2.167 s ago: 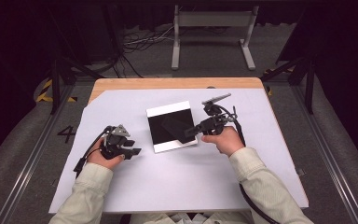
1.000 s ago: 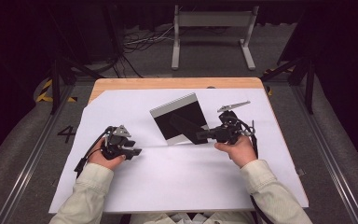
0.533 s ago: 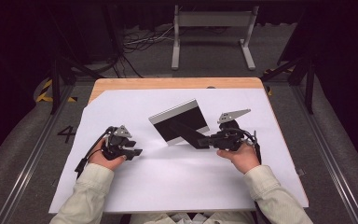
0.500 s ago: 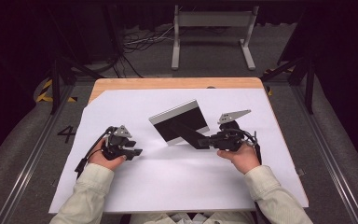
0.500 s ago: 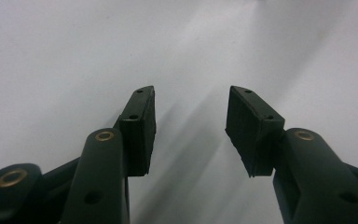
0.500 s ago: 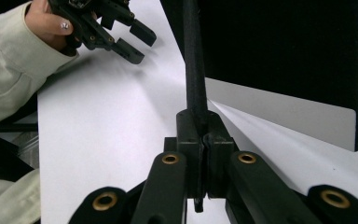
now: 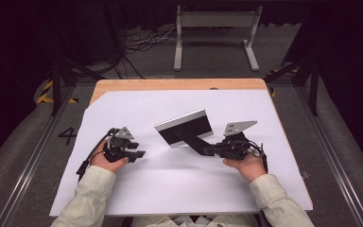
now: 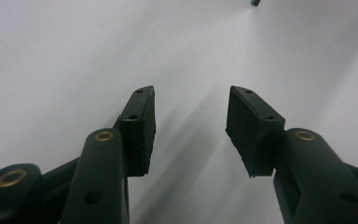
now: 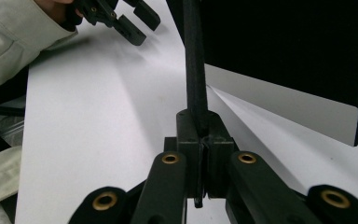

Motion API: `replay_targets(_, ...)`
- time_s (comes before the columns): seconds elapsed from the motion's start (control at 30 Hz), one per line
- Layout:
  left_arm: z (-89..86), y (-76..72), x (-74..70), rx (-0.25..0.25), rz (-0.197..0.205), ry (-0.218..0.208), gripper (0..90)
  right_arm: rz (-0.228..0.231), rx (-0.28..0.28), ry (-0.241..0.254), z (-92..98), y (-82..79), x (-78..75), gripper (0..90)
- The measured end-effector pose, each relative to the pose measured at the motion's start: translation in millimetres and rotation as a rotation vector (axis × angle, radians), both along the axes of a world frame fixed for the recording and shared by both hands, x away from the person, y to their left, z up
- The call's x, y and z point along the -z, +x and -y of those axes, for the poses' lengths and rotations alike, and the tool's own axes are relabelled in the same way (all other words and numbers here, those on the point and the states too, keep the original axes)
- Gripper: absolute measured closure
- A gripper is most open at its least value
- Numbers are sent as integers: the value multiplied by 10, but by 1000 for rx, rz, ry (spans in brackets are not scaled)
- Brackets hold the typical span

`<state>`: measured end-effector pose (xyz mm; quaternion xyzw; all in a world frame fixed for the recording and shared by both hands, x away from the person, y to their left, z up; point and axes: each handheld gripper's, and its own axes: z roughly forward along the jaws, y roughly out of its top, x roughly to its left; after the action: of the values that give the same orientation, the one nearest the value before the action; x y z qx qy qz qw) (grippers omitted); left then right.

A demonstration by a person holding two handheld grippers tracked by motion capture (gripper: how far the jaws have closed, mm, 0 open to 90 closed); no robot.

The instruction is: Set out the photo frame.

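Our right gripper [image 7: 209, 150] is clamped on the thin black stand leg [image 9: 195, 65] of a picture frame [image 7: 185, 127], the pads pinching that strut flat between them. The frame is tilted up, one long edge on the white sheet [image 7: 179, 189] near the middle of the table [image 7: 179, 84] and the other raised, so its dark back and pale border face the person's side. We judge that we are in the middle of propping it: the leg is swung out and the frame is being brought to stand.

Next, we think, the leg's foot needs to settle on the sheet behind the frame before we let go, gently, or the frame may tip flat.

Our left gripper [image 7: 138, 154] rests toward the table's left edge, well apart from the frame, jaws apart with nothing between the pads [image 8: 142, 126].

On the floor past the table's left edge a painted 4 [image 7: 67, 135] can be read; the frame shows no writing we can make out.
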<state>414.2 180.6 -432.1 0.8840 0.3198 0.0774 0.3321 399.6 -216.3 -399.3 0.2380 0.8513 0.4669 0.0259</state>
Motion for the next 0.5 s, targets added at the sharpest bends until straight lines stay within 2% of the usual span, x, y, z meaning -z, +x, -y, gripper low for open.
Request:
replay_targets(0.37,12,-2,-9,7,-2,-20,527,31,-22,-57,15,-79,85,872)
replay_targets(0.5,17,-1,-10,10,-4,-28,522,25,-28,-79,29,-93,126,871)
